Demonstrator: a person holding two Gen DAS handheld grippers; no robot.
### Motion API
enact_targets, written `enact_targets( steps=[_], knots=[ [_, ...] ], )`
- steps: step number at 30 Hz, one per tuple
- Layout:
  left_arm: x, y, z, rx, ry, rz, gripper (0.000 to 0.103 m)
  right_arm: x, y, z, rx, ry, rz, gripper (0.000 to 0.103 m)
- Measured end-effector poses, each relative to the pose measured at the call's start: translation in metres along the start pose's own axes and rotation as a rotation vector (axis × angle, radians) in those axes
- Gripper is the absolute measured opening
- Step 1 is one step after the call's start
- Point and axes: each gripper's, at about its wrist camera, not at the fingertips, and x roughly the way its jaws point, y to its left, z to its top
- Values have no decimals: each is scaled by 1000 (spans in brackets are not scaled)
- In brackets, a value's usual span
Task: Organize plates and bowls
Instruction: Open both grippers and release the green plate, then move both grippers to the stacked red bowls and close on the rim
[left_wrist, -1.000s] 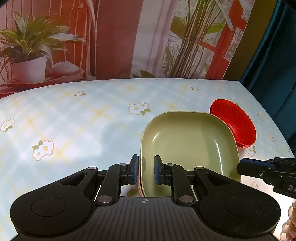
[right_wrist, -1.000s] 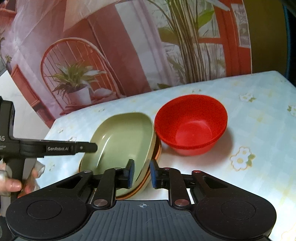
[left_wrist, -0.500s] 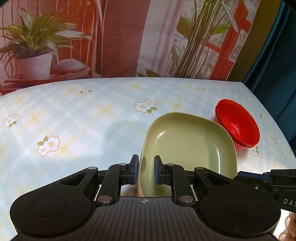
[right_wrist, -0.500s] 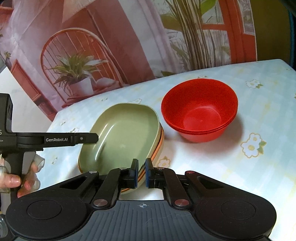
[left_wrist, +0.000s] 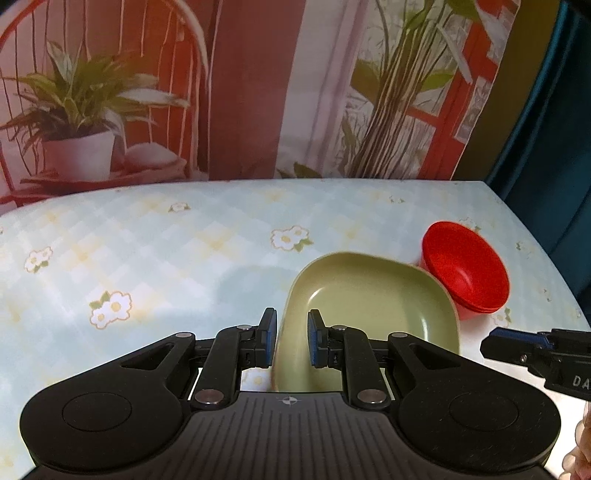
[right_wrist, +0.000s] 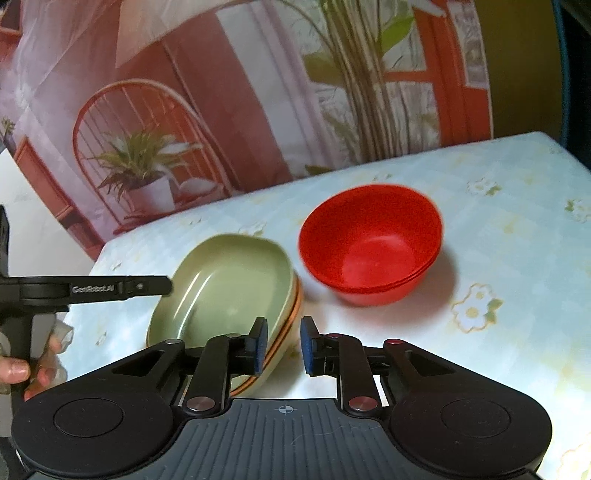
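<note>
From the left wrist, the left gripper (left_wrist: 291, 339) clamps the near rim of the glossy, rounded-square green plate (left_wrist: 369, 306) on the floral checked tablecloth (left_wrist: 147, 251), while from the right wrist, the right gripper (right_wrist: 282, 345), its jaws just opening, stands empty beside the plate stack (right_wrist: 225, 288), the smooth red bowls (right_wrist: 369, 243) nested far right.

Behind your table (left_wrist: 184, 251) hangs a big picture cloth (left_wrist: 251, 92). On it you see a potted plant (left_wrist: 79, 122) on a red chair (right_wrist: 147, 147), tall green stems (left_wrist: 391, 110) and a red window frame (left_wrist: 454, 110). A dark blue curtain (left_wrist: 554, 129) hangs on your right. The table has a pale blue cover with little flowers (left_wrist: 110, 310).
</note>
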Motion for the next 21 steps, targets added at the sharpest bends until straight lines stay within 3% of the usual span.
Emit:
enact_targets(
  steps=[10,21],
  knots=[
    [-12,-20,10,-14,-37,-29,19,-15,-16,19,-64,-52,-36,20],
    [3,-52,17,-3,-42,-45,19,-23,-44,41,-104,-93,-75,33]
  ],
)
